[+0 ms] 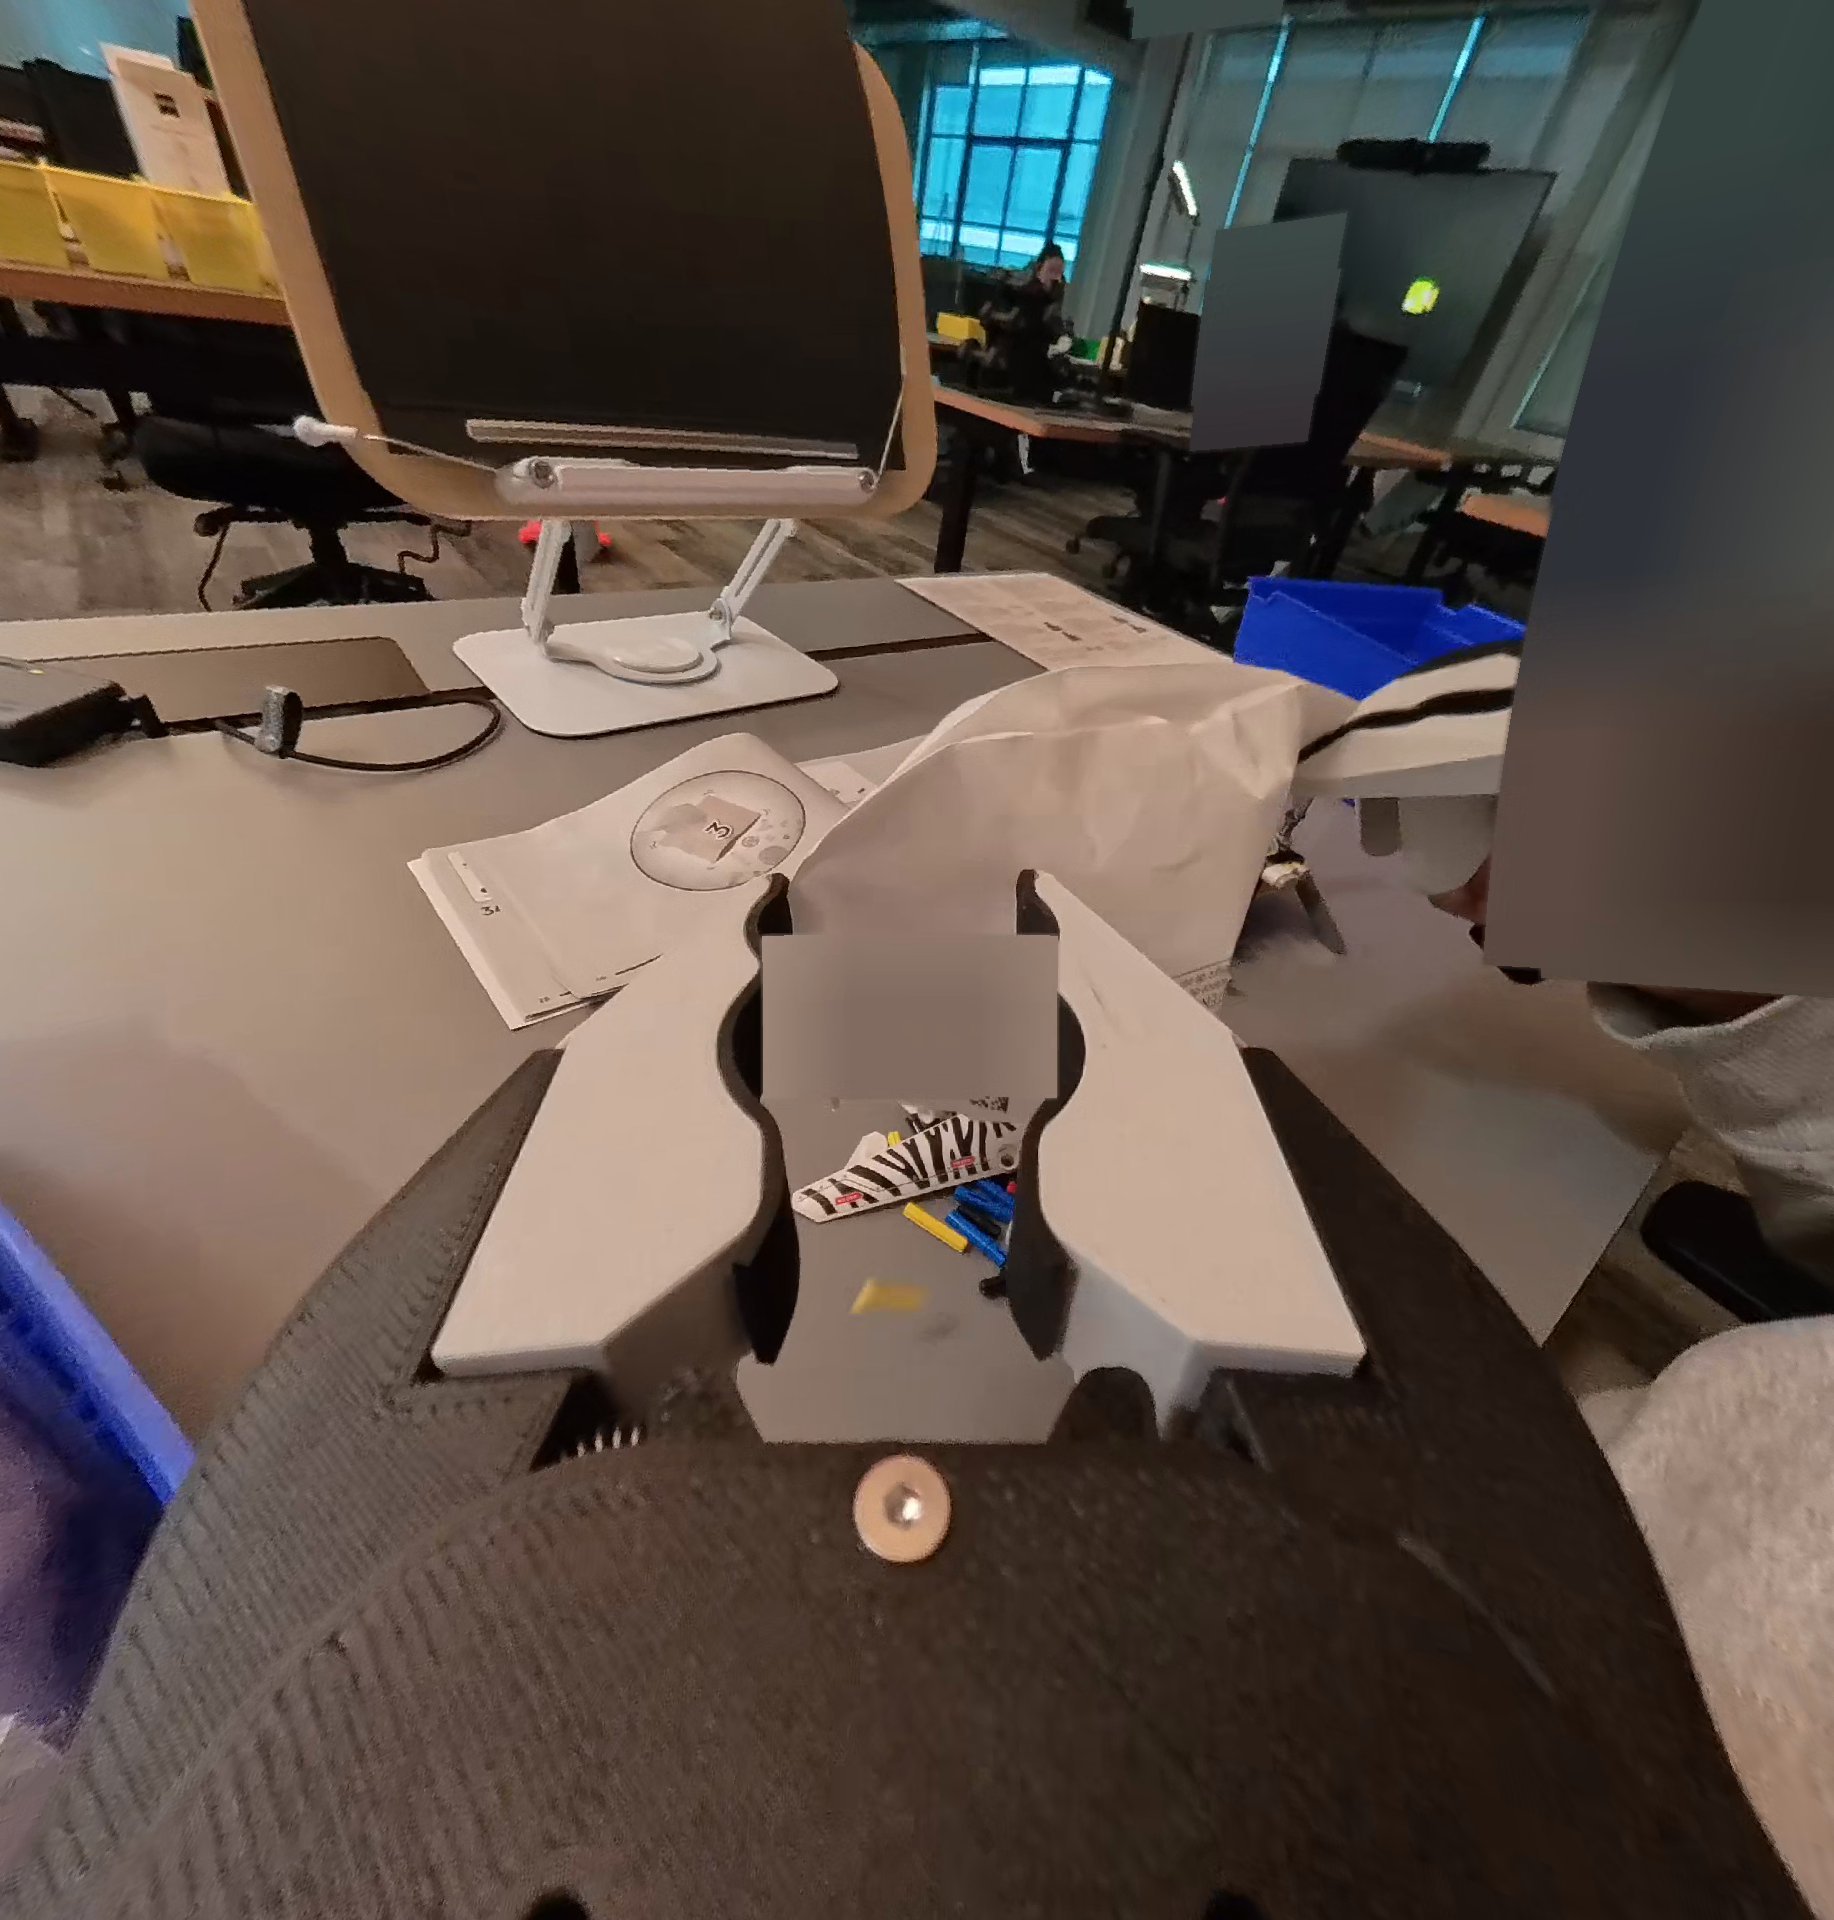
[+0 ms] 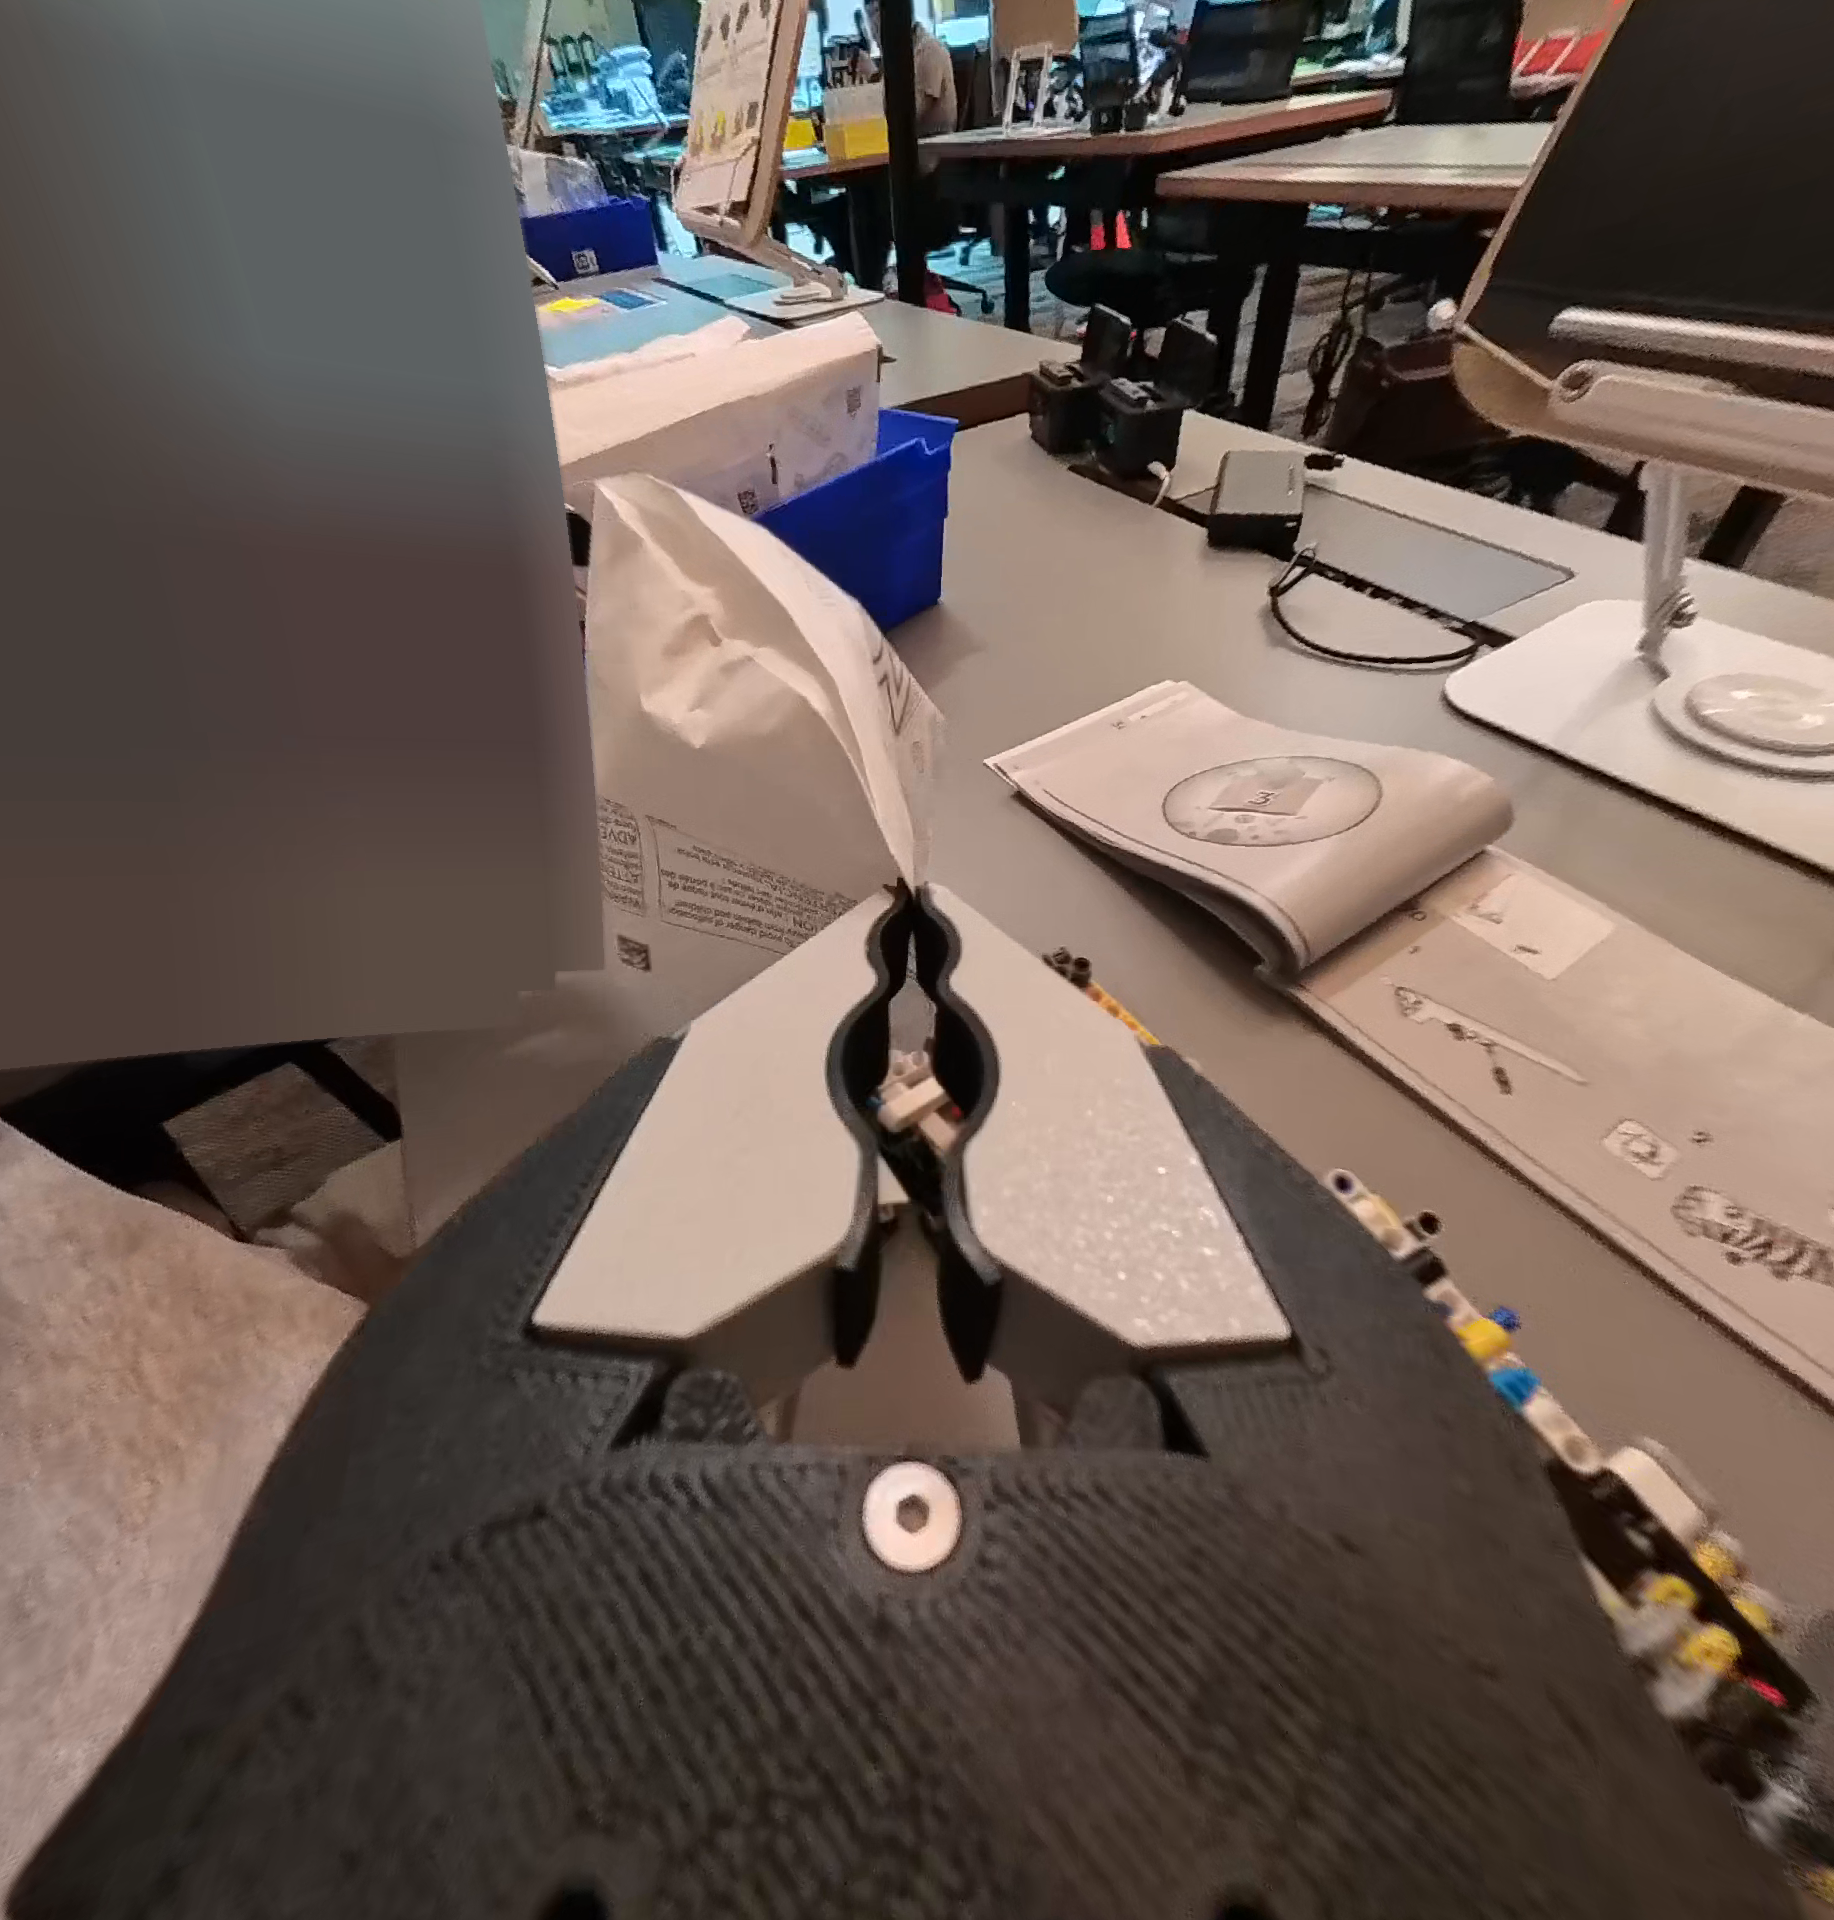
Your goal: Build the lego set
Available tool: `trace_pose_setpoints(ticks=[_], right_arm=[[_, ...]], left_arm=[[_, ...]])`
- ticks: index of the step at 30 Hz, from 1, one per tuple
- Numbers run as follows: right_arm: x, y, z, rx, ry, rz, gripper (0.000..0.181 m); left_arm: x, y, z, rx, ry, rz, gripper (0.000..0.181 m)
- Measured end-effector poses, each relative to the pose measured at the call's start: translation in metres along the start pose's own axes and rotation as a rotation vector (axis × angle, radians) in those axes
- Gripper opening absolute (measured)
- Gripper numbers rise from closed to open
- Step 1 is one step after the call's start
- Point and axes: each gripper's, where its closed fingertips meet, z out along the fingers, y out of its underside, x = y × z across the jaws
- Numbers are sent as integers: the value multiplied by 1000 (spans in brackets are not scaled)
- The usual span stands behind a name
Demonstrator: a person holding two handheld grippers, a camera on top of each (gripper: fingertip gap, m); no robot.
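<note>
A white paper parts bag (image 2: 736,748) is held up off the grey table, also in the left wrist view (image 1: 1079,790). My right gripper (image 2: 908,894) is shut on the bag's lower corner. My left gripper (image 1: 902,894) is open wide and empty, its tips just short of the bag. Loose lego pieces lie on the table below it: a zebra-striped part (image 1: 913,1164) and blue and yellow pins (image 1: 970,1216). A partly built lego model (image 2: 1619,1507) lies at the right of the right wrist view. An instruction booklet (image 2: 1256,821) lies open, also in the left wrist view (image 1: 622,873).
A tablet on a white stand (image 1: 622,260) is at the back of the table (image 1: 165,935). A blue bin (image 2: 871,520) holds more bags behind the held bag. A black cable (image 1: 393,738) and power brick (image 2: 1256,499) lie at the far side. A grey sleeve (image 1: 1775,1091) is at right. There is about 15 cm between the tips of the two grippers. My right tips are roughly 20 cm from the partly built lego model (image 2: 1619,1507).
</note>
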Motion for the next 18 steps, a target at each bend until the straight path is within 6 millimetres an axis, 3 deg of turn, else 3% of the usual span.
trace_pose_setpoints(ticks=[11,18], right_arm=[[7,6,3,-30,45,-43,0],[12,-15,-17,139,-67,166,0]], left_arm=[[-8,6,-2,-19,-11,-1,42],[-20,-11,-20,27,-33,-19,41]])
